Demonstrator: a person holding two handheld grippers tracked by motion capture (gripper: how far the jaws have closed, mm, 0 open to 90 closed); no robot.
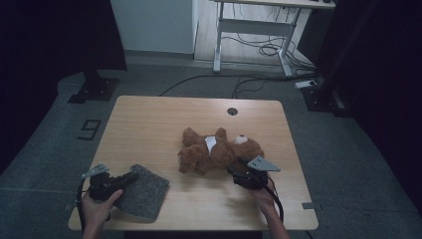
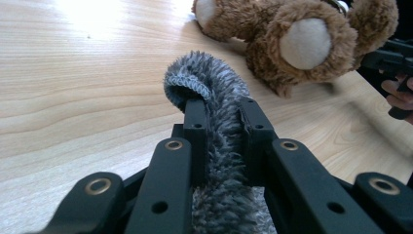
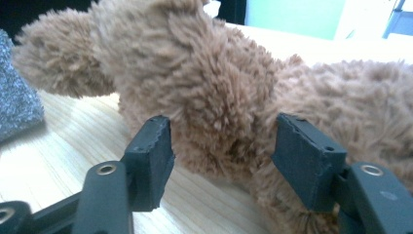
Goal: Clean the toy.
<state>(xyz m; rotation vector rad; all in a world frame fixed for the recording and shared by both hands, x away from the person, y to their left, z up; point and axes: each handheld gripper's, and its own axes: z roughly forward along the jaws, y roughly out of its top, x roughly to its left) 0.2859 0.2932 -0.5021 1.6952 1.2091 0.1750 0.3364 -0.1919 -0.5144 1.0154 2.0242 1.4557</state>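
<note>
- The left gripper (image 1: 130, 178) is clamped on the grey cloth (image 1: 143, 191); in the left gripper view its two black jaws pinch the fuzzy fabric (image 2: 214, 146) narrowly, and a fold of it curls over above the jaw tips.
- A hand (image 1: 97, 209) grips that tool at about 7 o'clock on the table (image 1: 149, 124), near the front edge.
- The right gripper (image 1: 238, 168) has its jaws standing apart on either side of a limb of the teddy bear (image 1: 214, 149); in the right gripper view the fur (image 3: 214, 97) bulges between the two pads, brushing them, and it cannot be told that they press it.
- The right hand (image 1: 263, 196) sits at about 5 o'clock on the table.
- Readable writing: a dark figure "9" (image 1: 89, 129) is marked on the floor off the table's left side, at about 9 o'clock. A white tag (image 1: 211, 143) lies on the bear's body; any print on it is too small to read.
- The cloth is a grey, shaggy, roughly square piece, lying flat at the table's front left corner with one edge raised in the jaws.
- The bear is brown and fluffy with pale foot pads (image 2: 304, 44) and a pale muzzle, lying just right of the table's centre, well apart from the cloth.
- A round dark hole (image 1: 232, 111) sits at the table's 12 o'clock edge.
</note>
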